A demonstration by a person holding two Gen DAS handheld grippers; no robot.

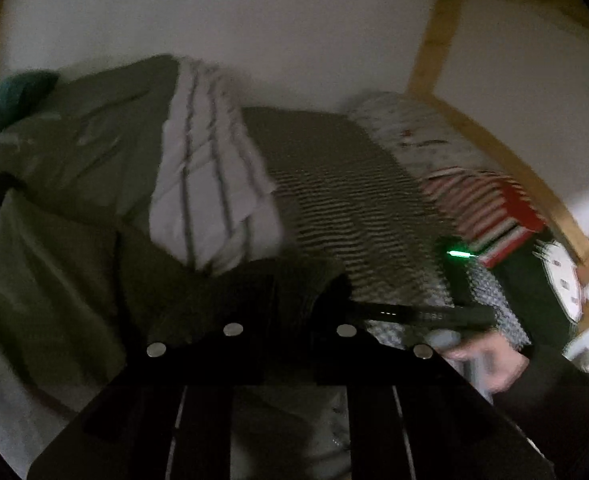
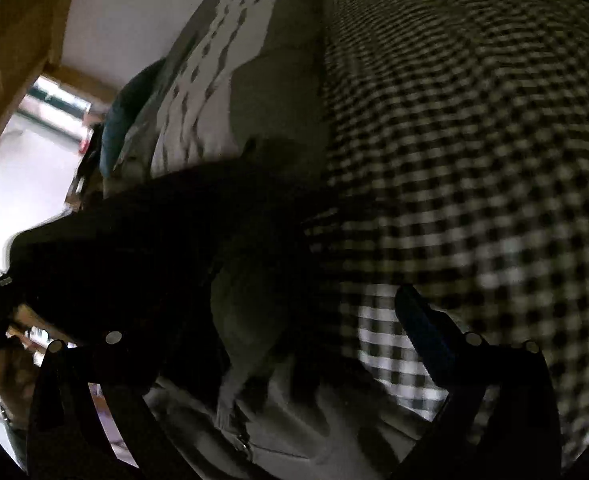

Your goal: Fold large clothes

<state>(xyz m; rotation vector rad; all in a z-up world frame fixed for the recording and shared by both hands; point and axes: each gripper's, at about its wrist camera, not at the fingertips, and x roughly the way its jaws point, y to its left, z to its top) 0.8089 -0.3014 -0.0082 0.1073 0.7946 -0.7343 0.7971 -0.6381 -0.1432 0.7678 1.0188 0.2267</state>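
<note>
— White wall and pale wooden beams behind, and the bed's checked cover [image 1: 358,200] spread underneath. From the left wrist, what have you got?

— My left tool [image 1: 294,288] is pinched narrow on a dark fold of the grey-green garment [image 1: 74,248], lifting it off the bed — I'd say to carry that edge over for a fold. A white striped cloth [image 1: 210,176] lies across the garment further back, a teal cushion [image 1: 10,100] sits at the far left, and a red-striped stack [image 1: 490,212] rests by the frame. My right hand [image 1: 490,364] comes in low on the right with its handle.

— And the right wrist view?

— Darker and blurred. My right tool [image 2: 262,340] stands wide, nothing between its fingers; one blue pad [image 2: 426,328] hovers over the checked cover. The same garment lies rumpled just ahead, with a black sleeve [image 2: 154,240] crossing above it. I judge it's placed to catch a second corner, so the cloth stays taut.
</note>
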